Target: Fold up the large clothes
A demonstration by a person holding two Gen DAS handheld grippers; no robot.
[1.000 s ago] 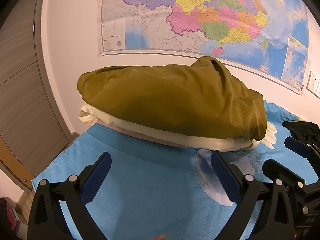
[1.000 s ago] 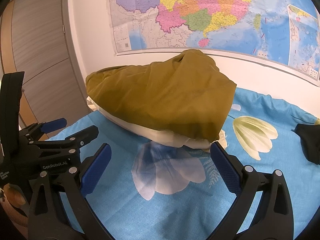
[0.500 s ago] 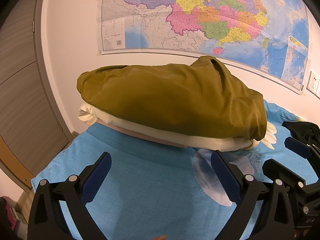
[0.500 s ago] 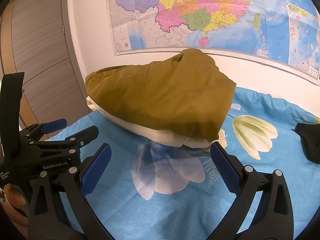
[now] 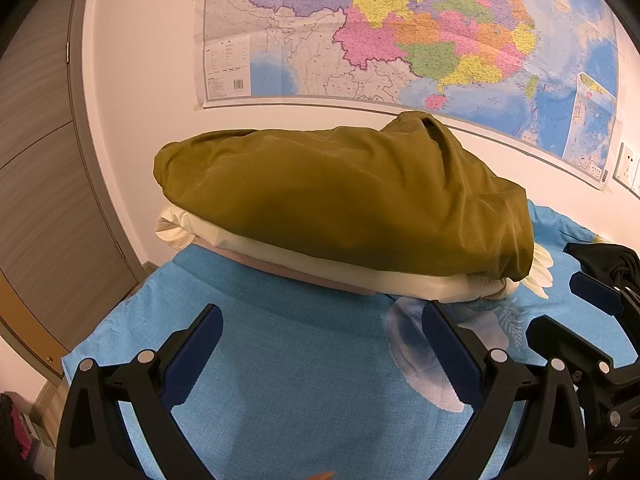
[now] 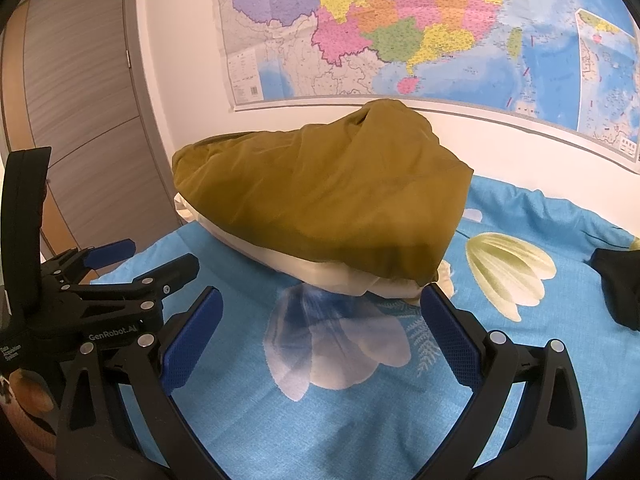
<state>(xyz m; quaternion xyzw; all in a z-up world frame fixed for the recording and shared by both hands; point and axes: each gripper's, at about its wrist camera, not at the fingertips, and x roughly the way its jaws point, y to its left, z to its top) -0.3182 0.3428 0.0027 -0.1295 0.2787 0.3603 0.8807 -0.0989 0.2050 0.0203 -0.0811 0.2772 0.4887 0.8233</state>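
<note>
An olive-green folded garment [image 5: 344,204] [image 6: 320,196] lies on top of a stack, over a cream garment [image 5: 360,272] [image 6: 340,276] and a pinkish layer [image 5: 280,268], on the blue flowered bed sheet [image 5: 300,380] [image 6: 360,420]. My left gripper [image 5: 322,336] hovers open over the sheet, a short way in front of the stack, nothing between its blue pads. My right gripper [image 6: 320,320] is open too, close to the stack's near corner, empty. Each gripper shows in the other's view, the right gripper [image 5: 592,320] at the far right and the left gripper [image 6: 108,276] at the far left.
A black garment [image 5: 604,256] [image 6: 620,284] lies on the sheet at the right. A large map [image 5: 400,32] hangs on the white wall behind the bed. Wood-grain wardrobe doors [image 5: 36,160] stand at the left, past the bed's left edge.
</note>
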